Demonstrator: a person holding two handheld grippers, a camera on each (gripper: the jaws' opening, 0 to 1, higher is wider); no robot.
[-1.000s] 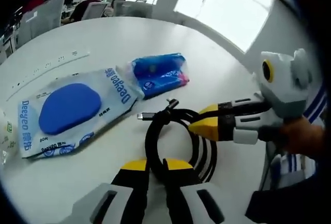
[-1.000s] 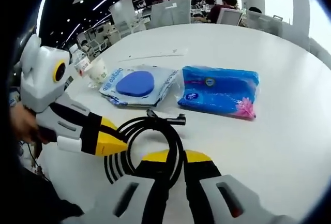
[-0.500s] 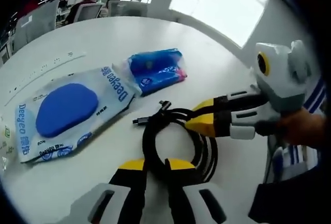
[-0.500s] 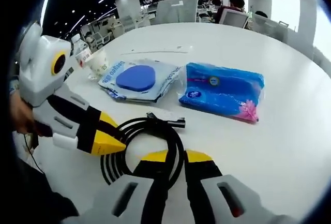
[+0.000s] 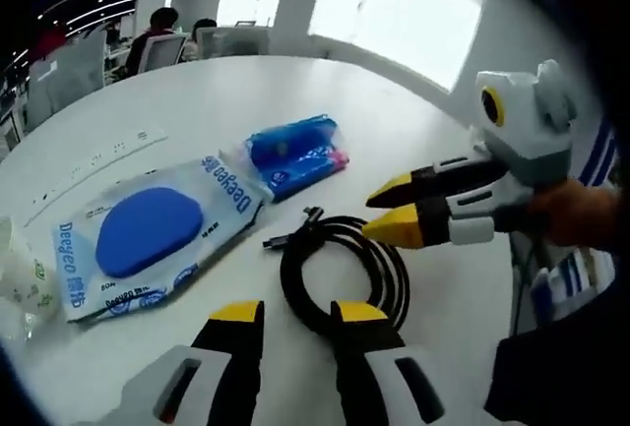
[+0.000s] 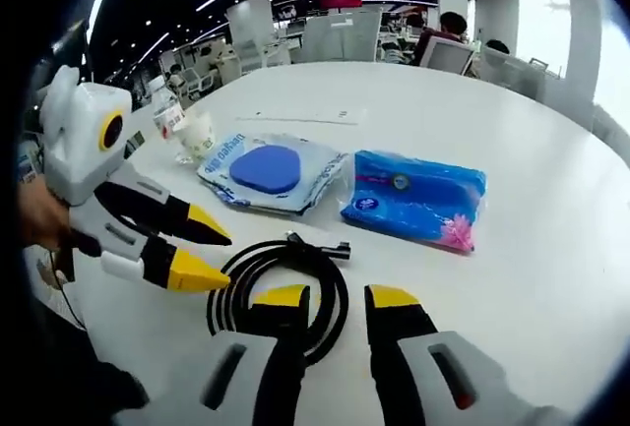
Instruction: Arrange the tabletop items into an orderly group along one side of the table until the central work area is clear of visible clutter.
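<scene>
Both grippers hovered with jaws parted: the left gripper (image 5: 296,316) and right gripper (image 6: 335,296) each just short of the coiled black cable (image 5: 342,273), whose plug ends pointed away from them. Beyond it lay a wipes pack (image 5: 148,234) printed "Deeyeo" and a blue tissue pack (image 5: 293,149) on the white table (image 5: 246,82).

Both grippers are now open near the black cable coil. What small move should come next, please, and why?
Probably withdraw the left gripper and the right gripper from the black cable coil and reach for another item. The coil lies flat on the white table, free of both open grippers, beside the wipes pack and the blue tissue pack, so it looks placed.
</scene>
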